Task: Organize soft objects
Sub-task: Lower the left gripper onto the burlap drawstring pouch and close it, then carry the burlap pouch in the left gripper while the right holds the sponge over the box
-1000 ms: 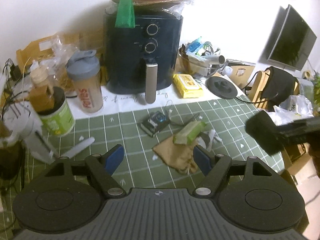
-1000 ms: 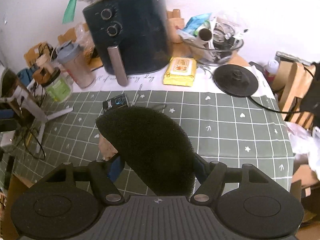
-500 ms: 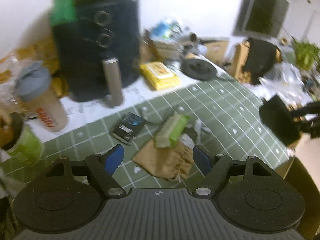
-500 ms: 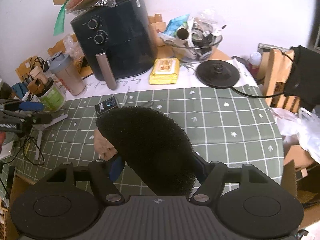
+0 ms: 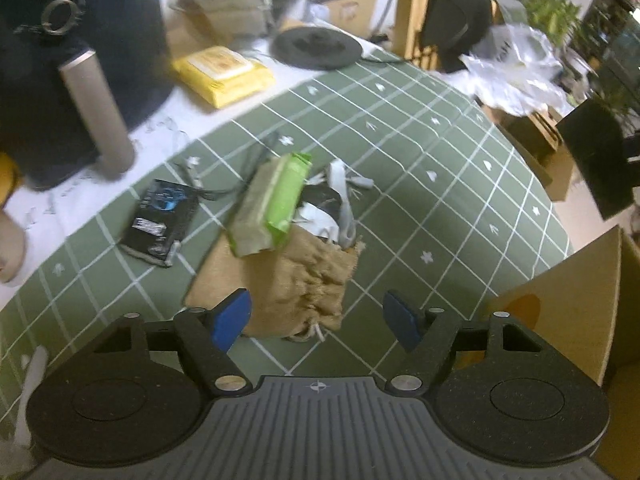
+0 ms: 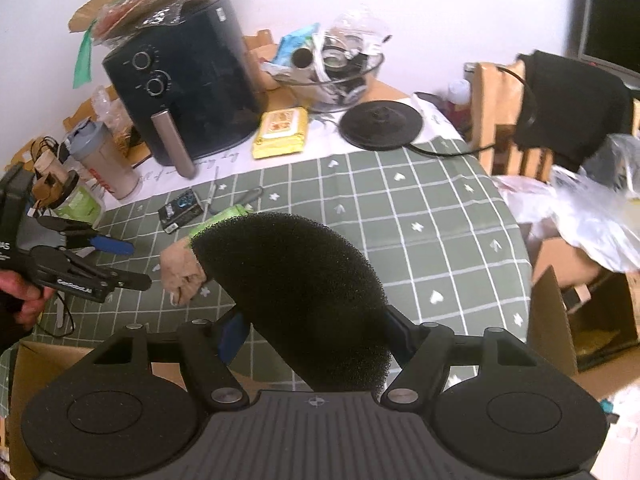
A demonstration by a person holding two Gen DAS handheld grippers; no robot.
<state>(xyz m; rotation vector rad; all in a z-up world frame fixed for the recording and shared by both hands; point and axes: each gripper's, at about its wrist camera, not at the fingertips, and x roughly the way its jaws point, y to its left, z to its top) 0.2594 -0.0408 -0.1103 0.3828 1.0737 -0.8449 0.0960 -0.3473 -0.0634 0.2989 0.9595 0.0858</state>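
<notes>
Over green tablecloth (image 5: 420, 152): L claw (image 5: 316, 318) agape.

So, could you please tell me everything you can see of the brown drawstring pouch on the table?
The brown drawstring pouch looks like coarse burlap, gathered into wrinkles near its cord end, which points toward the open left gripper. It lies flat on the green checked tablecloth. A green wipes pack rests across its far end, beside crumpled white and black items.

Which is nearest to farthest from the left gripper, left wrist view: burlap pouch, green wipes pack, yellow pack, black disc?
From the left gripper:
1. burlap pouch, just ahead between the fingers
2. green wipes pack, lying on the pouch's far end
3. yellow pack, far left
4. black disc, far centre
</notes>
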